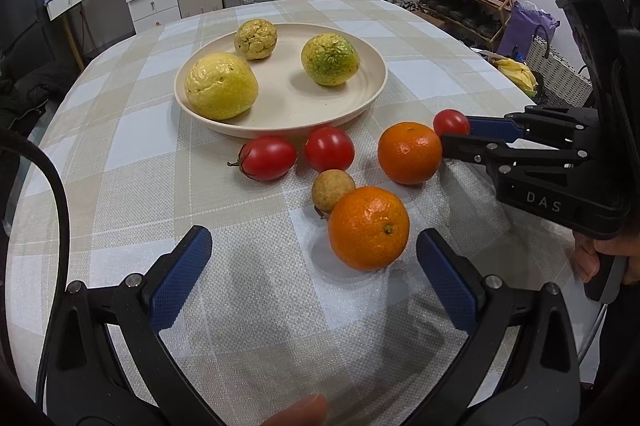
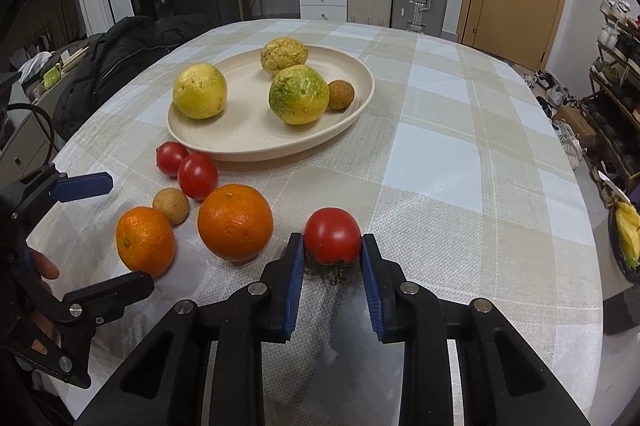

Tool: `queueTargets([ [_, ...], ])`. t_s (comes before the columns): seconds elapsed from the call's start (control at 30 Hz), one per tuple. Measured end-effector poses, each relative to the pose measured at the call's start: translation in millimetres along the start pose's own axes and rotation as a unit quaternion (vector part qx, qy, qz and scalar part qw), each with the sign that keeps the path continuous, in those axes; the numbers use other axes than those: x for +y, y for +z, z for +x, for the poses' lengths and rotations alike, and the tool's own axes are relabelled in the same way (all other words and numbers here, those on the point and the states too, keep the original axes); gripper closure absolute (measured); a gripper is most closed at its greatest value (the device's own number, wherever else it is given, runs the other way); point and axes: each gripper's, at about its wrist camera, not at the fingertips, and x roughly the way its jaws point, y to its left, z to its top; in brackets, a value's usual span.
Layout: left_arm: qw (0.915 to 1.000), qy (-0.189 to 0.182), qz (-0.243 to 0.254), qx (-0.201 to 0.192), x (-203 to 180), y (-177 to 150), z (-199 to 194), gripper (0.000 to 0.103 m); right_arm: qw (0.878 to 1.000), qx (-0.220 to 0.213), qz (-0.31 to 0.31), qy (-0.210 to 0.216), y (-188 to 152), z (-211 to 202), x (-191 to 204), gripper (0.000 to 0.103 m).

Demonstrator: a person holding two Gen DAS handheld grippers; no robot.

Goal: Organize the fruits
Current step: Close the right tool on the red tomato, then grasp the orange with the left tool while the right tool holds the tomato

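Observation:
A cream plate [image 1: 362,97] [image 2: 188,135] holds three yellow-green fruits [image 1: 221,85] and, in the right wrist view, a small brown fruit [image 2: 341,95]. On the cloth lie two oranges [image 1: 369,228] [image 1: 409,152], two red tomatoes [image 1: 267,158] [image 1: 329,148] and a small brown fruit [image 1: 333,189]. My right gripper [image 2: 333,246] [image 1: 454,135] is shut on a third red tomato [image 2: 333,236] [image 1: 451,121] at table level. My left gripper [image 1: 314,250] is open and empty, just in front of the near orange.
The table has a beige and white checked cloth [image 2: 440,161]. A dark jacket [image 2: 116,65] lies at its left edge. A basket with bananas [image 1: 516,71] stands beside the table on the right. Suitcases, drawers and a shoe rack stand behind.

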Motion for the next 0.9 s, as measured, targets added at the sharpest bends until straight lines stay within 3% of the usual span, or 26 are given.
queueTargets([
  [0.4, 0.9998, -0.005, 0.016, -0.004, -6.7, -1.9, -3.1, 0.002, 1.000, -0.017, 0.011, 0.007, 2.9, -9.0, -2.7, 0.074],
  [0.6, 0.9994, -0.021, 0.026, 0.000, -9.5, -1.8, -3.8, 0.017, 1.000, -0.019, 0.008, 0.007, 3.8, -9.9, -1.3, 0.075],
  [0.9, 0.9981, -0.055, 0.027, 0.009, -9.2, -3.1, -3.8, 0.051, 1.000, -0.021, 0.009, 0.006, 4.0, -11.7, -1.7, 0.074],
])
